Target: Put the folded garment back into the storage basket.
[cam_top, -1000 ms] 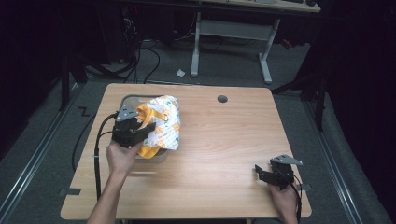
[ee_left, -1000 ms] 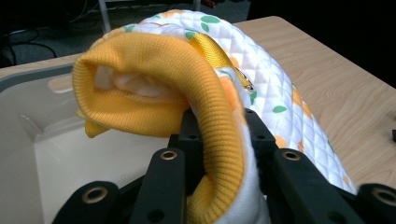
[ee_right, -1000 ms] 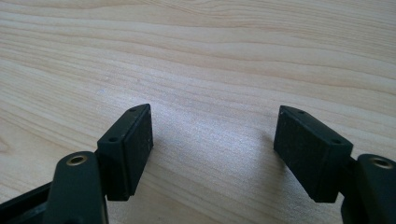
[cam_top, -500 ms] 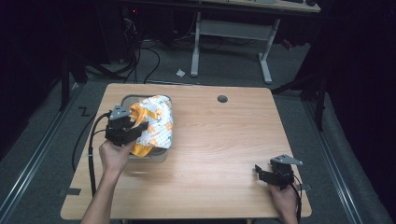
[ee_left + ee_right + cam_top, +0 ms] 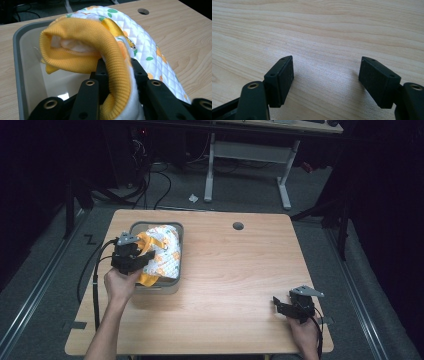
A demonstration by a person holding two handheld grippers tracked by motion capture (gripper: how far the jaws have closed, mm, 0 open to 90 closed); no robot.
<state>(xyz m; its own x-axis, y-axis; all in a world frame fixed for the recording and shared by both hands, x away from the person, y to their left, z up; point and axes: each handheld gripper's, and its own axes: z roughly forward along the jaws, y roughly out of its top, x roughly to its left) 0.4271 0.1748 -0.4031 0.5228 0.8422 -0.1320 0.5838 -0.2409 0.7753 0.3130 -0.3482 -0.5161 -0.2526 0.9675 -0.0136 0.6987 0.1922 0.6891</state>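
Observation:
A quilted white garment (image 5: 162,254) with orange and green print and a yellow ribbed cuff (image 5: 100,50) lies in a grey bin (image 5: 159,287) at the table's left. My left gripper (image 5: 134,257) is shut on the yellow cuff, at the bin's left side. In the left gripper view the cuff folds over and runs down between the jaws, and the garment (image 5: 155,50) drapes over the bin's right rim. My right gripper (image 5: 280,307) rests low at the table's front right, open, with bare wood between its pads (image 5: 284,77).
The bin's pale inside (image 5: 32,67) shows bare to the left of the garment. A round cable hole (image 5: 238,226) sits near the table's far edge. Desk legs and cables lie on the floor beyond the table.
My left gripper has carried the garment left and down into the bin. The right gripper has stayed put.

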